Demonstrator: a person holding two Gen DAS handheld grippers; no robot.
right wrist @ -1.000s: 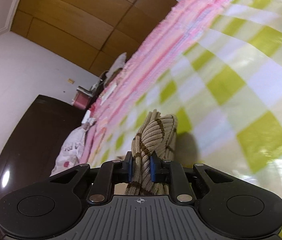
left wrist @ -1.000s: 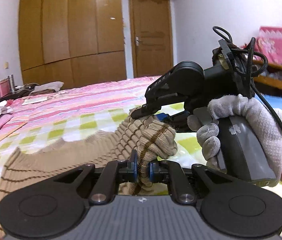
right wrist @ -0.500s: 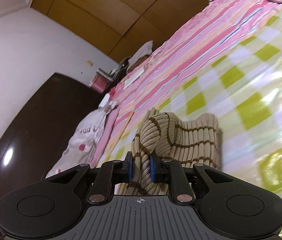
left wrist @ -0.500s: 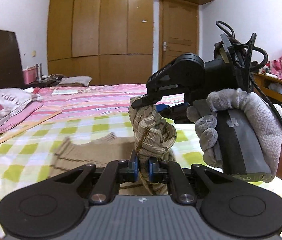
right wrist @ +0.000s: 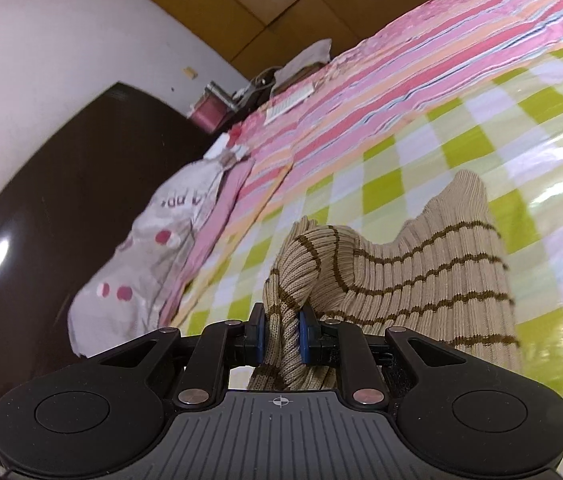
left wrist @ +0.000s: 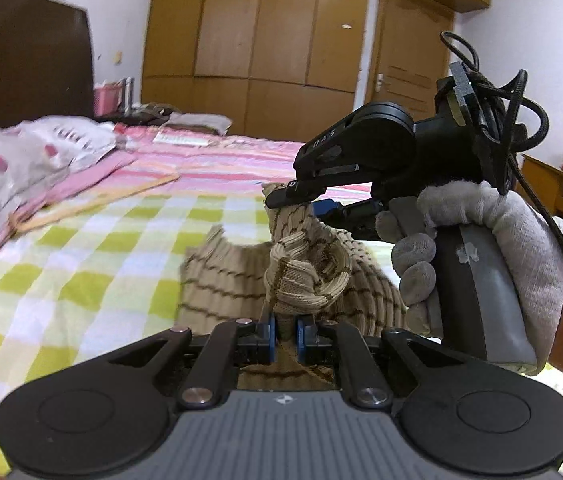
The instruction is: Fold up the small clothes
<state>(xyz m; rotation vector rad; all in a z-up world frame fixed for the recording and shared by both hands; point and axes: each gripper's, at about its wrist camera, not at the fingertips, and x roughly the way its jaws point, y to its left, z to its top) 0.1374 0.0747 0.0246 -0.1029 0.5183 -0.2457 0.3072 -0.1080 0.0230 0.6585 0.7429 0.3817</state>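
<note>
Right now we have our left claw point(left wrist: 284, 334) clenched on a bunched corner of the beige striped sweater point(left wrist: 221, 280), and our right claw point(right wrist: 281, 336) pinches another fold of it. Both corners are lifted while the rest of the sweater lies on the green checked bed point(right wrist: 501, 128), near a pillow point(right wrist: 153, 248) by the dark headboard point(right wrist: 49, 184).

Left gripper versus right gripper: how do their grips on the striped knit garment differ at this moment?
The left gripper pinches a thin fold of the striped knit garment, pads nearly together; the right gripper clamps a thicker bunched roll, pads wider apart. In the left wrist view the right gripper holds its bunch higher, above and beyond the left one, in a gloved hand. Both are shut on the same garment, lifting part of it off the checked bedspread.
</note>
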